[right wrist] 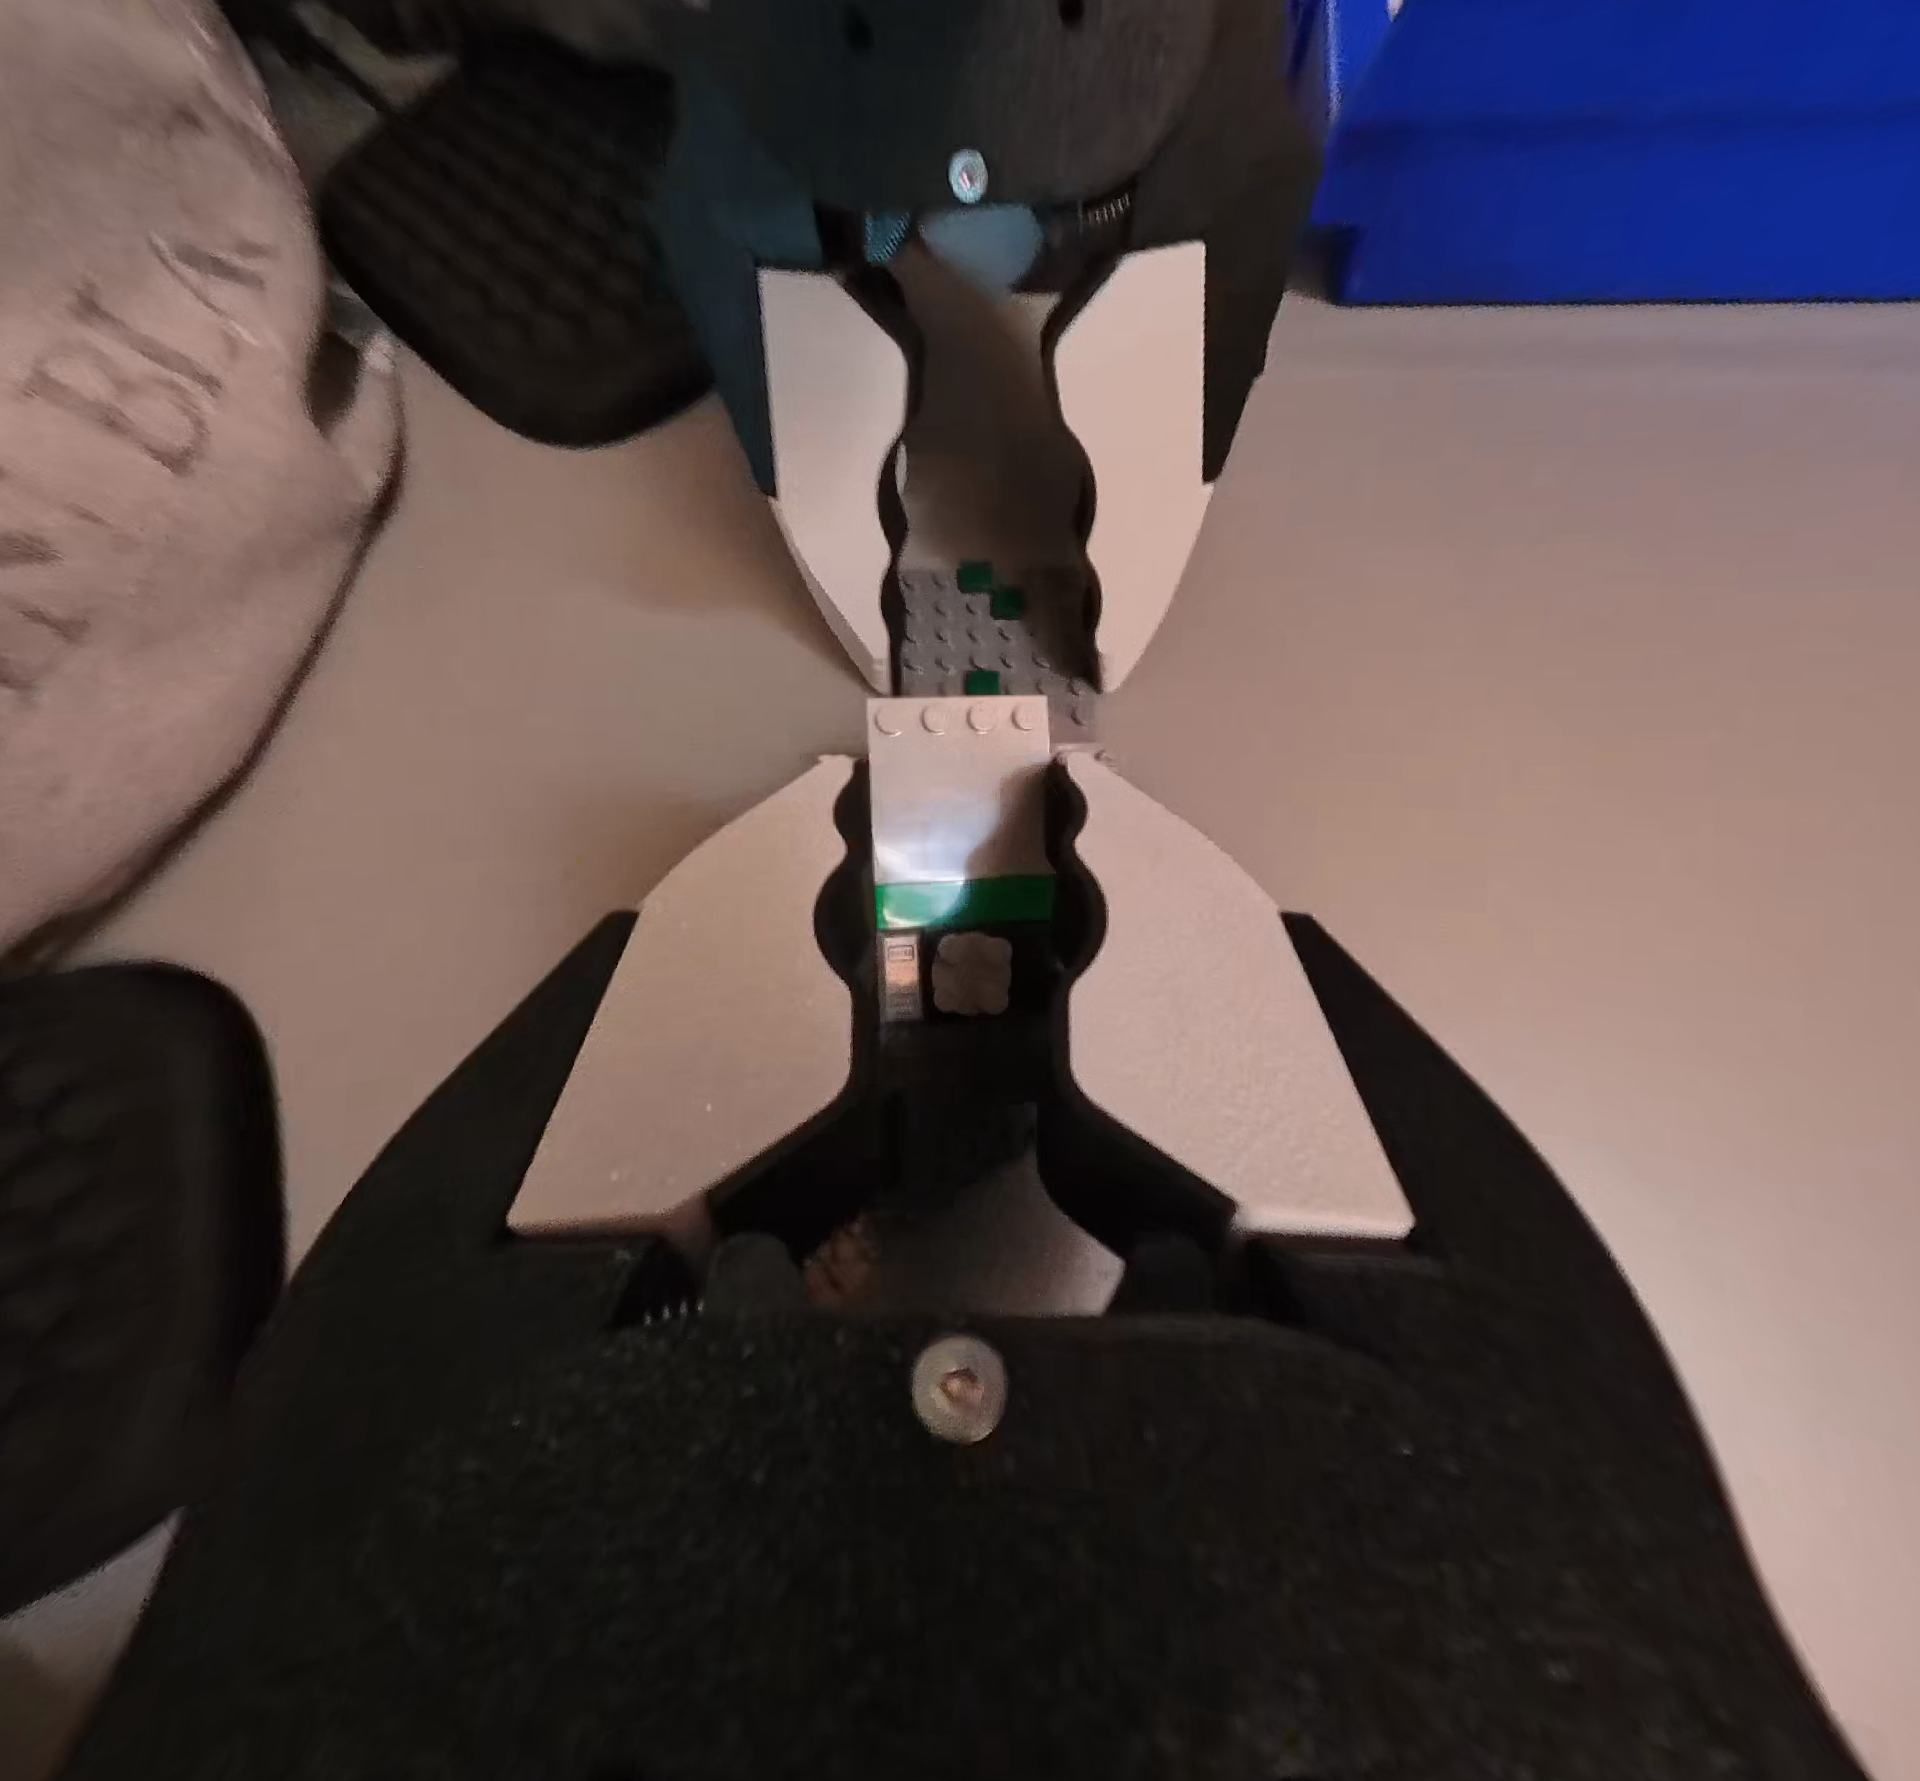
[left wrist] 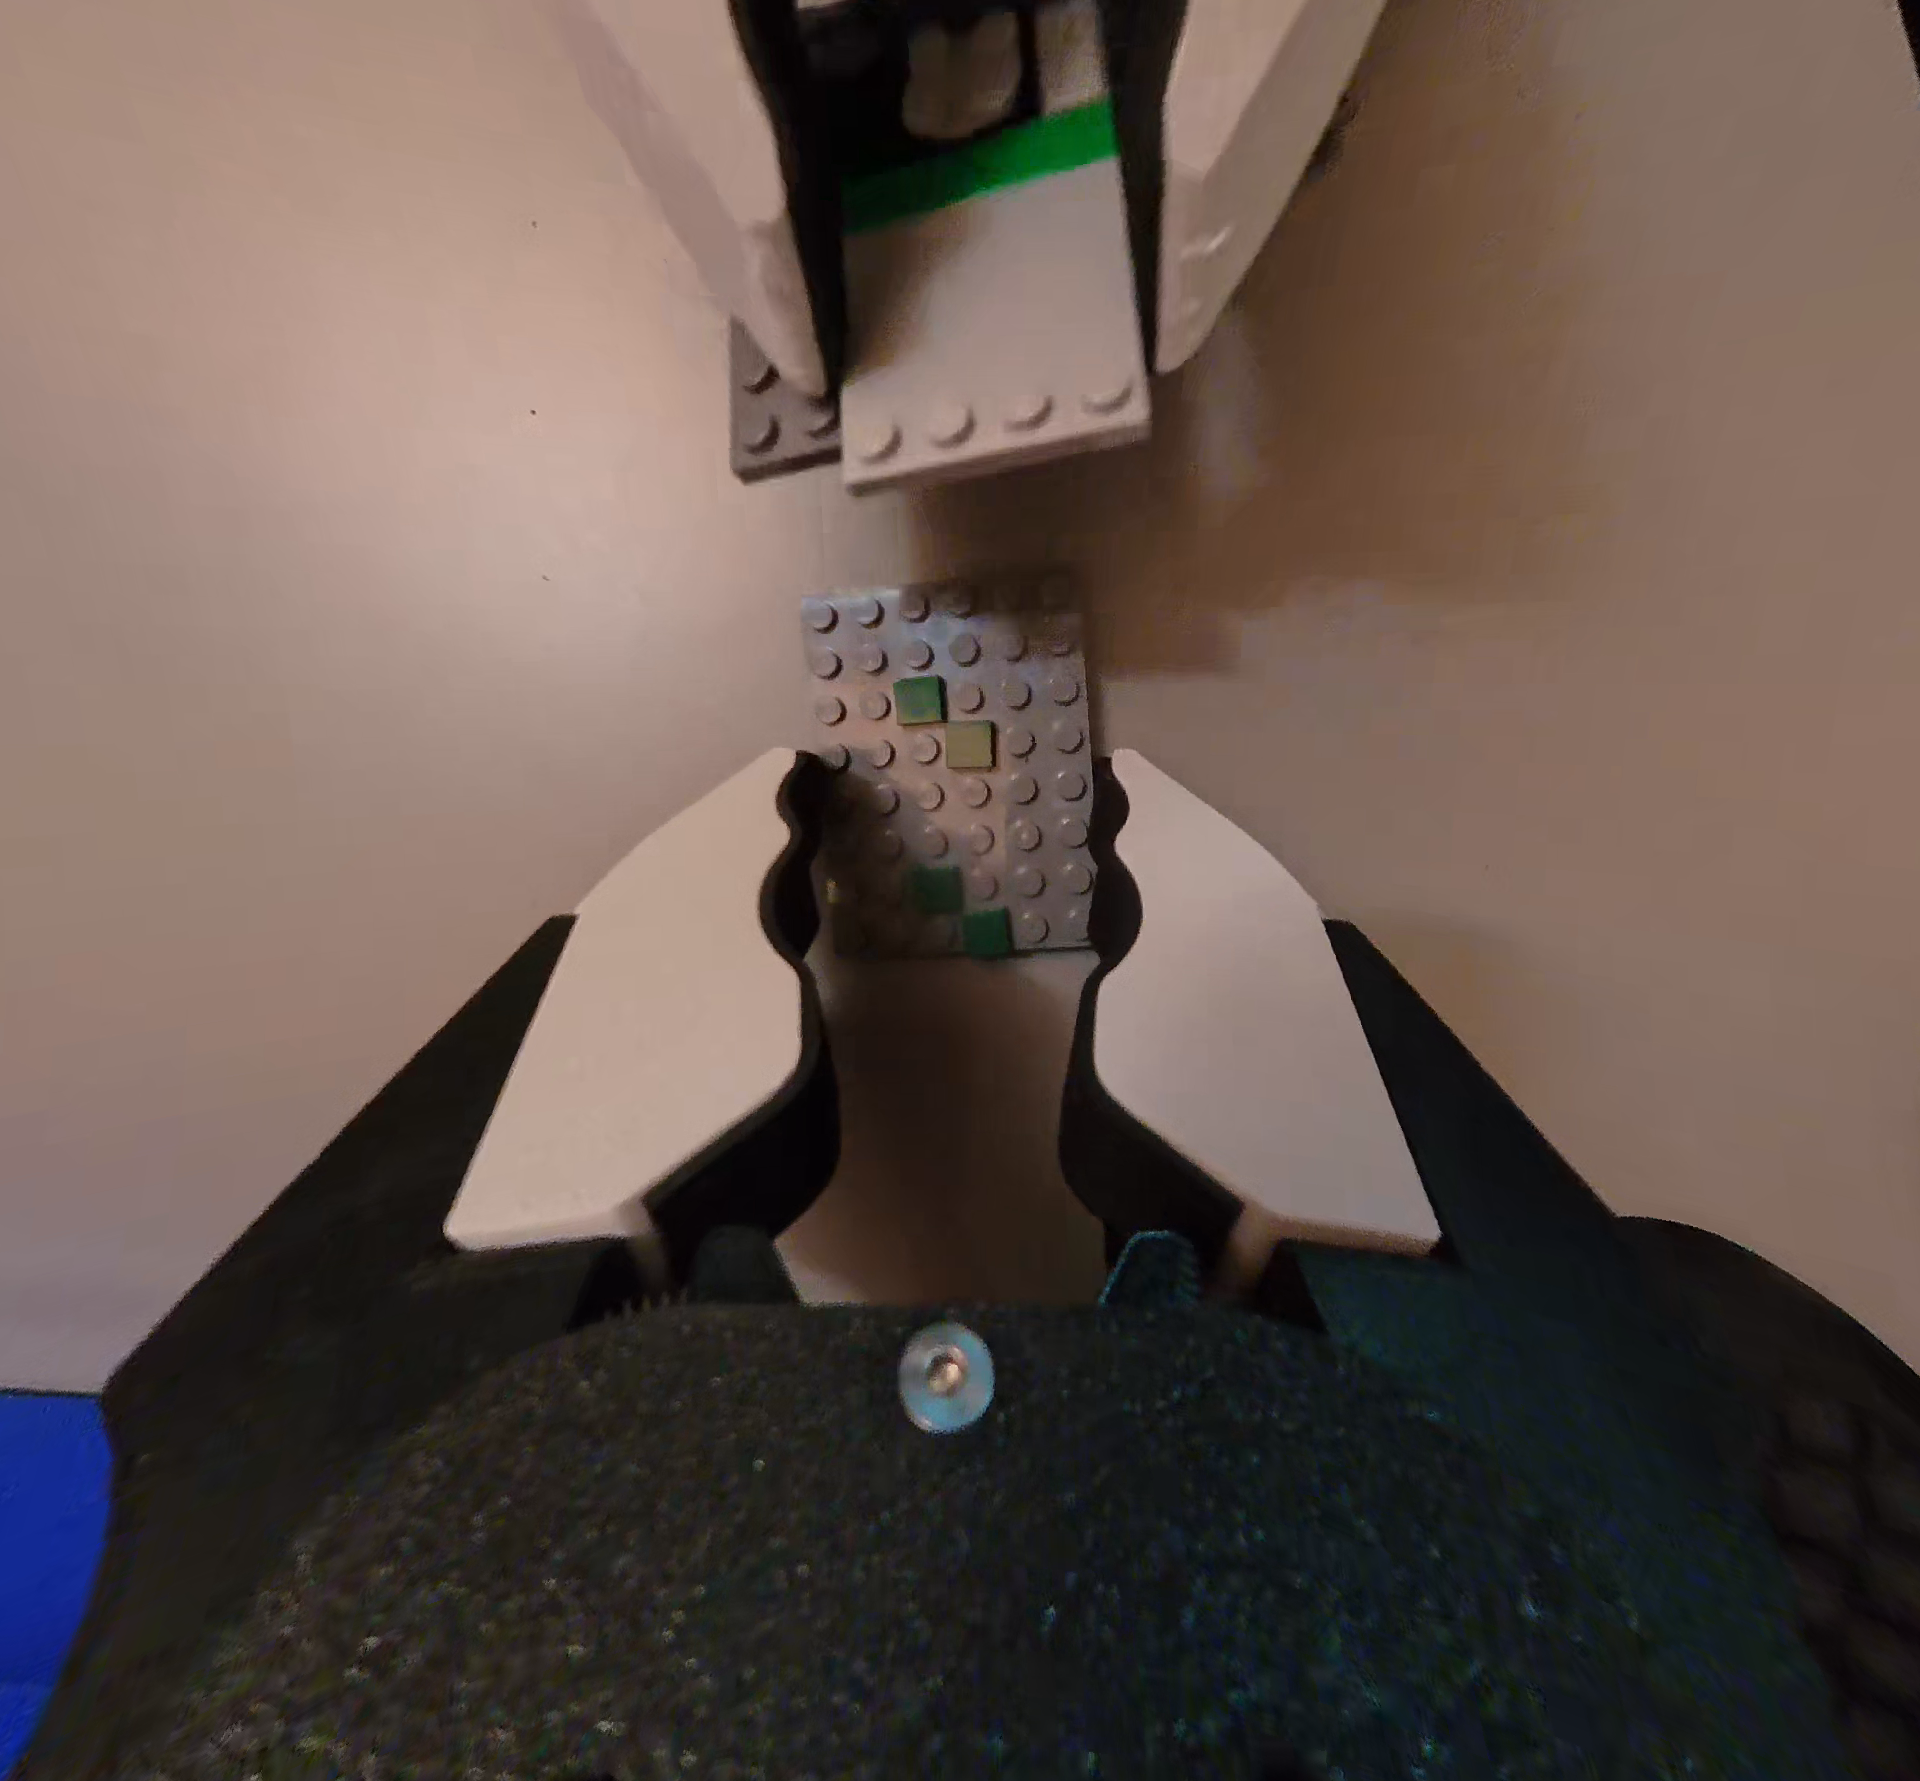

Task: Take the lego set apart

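Observation:
My left gripper [left wrist: 956,765] is shut on a grey studded baseplate [left wrist: 951,775] that carries several small green tiles. My right gripper [right wrist: 951,765] is shut on a white sloped lego piece [right wrist: 956,796] with a green stripe and a row of studs at its front edge. A small dark grey plate [left wrist: 774,422] sticks out beside the white piece [left wrist: 987,329]. The two grippers face each other tip to tip above the beige table [left wrist: 312,484]. In the left wrist view a gap shows between the white piece and the baseplate. The baseplate also shows in the right wrist view [right wrist: 956,625], held by the left gripper [right wrist: 987,682].
A blue bin [right wrist: 1610,69] stands behind the left gripper, and its corner shows at the bottom left of the left wrist view [left wrist: 52,1523]. A person's grey clothing [right wrist: 135,381] fills the left of the right wrist view. A black textured handle [right wrist: 499,277] sits beside it. Spacing between my two grippers at the tips: around 7 cm. The black textured handle [right wrist: 499,277] is about 20 cm from both grippers' fingertips.

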Demonstrator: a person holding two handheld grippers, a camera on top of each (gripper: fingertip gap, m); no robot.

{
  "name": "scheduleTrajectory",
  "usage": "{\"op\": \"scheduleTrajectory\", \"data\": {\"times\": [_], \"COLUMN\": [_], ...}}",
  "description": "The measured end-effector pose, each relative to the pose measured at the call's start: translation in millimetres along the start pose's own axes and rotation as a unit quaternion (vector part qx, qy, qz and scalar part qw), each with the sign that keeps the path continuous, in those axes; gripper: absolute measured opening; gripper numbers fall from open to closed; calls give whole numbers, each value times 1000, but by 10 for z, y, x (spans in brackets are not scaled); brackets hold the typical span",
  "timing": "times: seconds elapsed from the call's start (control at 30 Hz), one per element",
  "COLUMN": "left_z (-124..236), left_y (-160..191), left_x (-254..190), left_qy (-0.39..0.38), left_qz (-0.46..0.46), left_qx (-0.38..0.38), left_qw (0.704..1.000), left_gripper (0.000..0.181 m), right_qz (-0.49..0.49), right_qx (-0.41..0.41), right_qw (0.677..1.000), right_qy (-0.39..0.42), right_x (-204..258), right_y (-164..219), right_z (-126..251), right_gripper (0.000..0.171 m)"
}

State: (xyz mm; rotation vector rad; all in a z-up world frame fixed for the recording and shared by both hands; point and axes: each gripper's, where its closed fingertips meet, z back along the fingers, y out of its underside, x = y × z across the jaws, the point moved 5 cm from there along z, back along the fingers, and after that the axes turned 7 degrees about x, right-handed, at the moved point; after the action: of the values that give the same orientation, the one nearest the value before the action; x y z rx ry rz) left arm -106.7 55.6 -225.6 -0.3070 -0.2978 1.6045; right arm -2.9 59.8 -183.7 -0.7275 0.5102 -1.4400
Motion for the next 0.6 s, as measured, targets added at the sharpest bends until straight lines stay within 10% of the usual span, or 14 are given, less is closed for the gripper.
{"op": "scheduleTrajectory", "data": {"times": [0.27, 0.6], "left_z": [294, 455], "left_y": [-154, -334], "left_x": [49, 30], "left_qy": [40, 309], "left_qz": [55, 230], "left_qx": [-158, -299], "left_qw": [985, 873], "left_gripper": [49, 22], "right_qz": [14, 256], "right_qx": [-116, 36], "right_qw": [991, 928], "right_qy": [68, 267], "right_x": [182, 552], "right_y": [-33, -171], "right_z": [234, -82], "right_gripper": [32, 32]}}
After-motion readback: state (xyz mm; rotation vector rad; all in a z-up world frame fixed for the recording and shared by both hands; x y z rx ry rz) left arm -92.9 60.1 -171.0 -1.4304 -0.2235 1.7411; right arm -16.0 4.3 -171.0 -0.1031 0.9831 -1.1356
